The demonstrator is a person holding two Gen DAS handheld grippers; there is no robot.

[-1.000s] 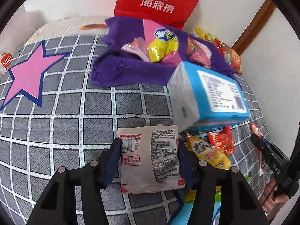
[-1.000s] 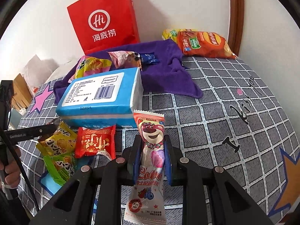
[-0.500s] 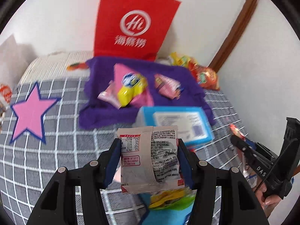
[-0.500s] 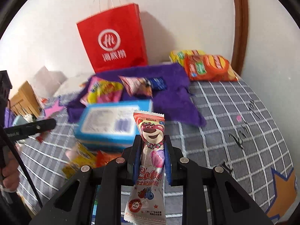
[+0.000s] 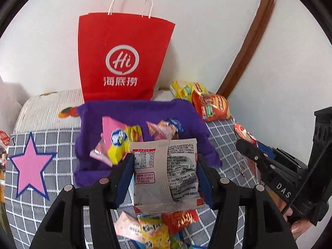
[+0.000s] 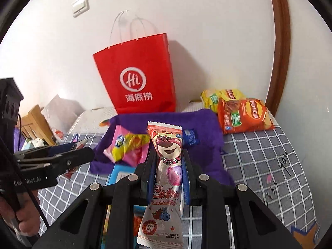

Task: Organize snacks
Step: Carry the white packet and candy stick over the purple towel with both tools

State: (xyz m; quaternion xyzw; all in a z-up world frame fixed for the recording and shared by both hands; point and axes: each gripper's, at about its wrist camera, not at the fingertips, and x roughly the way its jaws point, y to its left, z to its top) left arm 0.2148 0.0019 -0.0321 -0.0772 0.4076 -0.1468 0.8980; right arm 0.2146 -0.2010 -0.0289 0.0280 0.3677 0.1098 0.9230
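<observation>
Left gripper point(image 5: 165, 172) clenched on a crumpled white snack packet point(image 5: 166, 174), printed back side facing the camera, held above the grid-patterned bed point(image 5: 51, 188). Right gripper point(image 6: 168, 173) clamped on a tall Lotso bear candy packet point(image 6: 166, 178), upright between the fingers point(image 6: 151, 176).

Seen from both wrists: red Haidilao paper bag point(image 5: 122, 62) standing against the wall, purple towel point(image 5: 141, 112) in front of it carrying a pink-and-yellow packet point(image 5: 116, 143), orange Lay's chip bag point(image 6: 244, 116) with a yellow bag point(image 6: 217, 97) just behind.

Only from the left wrist: pink star point(image 5: 30, 166) on the bedding, loose yellow and red packets point(image 5: 161, 226) below the fingers.

Only from the right wrist: wall switch point(image 6: 81, 6), blue box point(image 6: 120, 172) partly hidden behind the fingers, wooden furniture point(image 6: 35, 124) at far left.
</observation>
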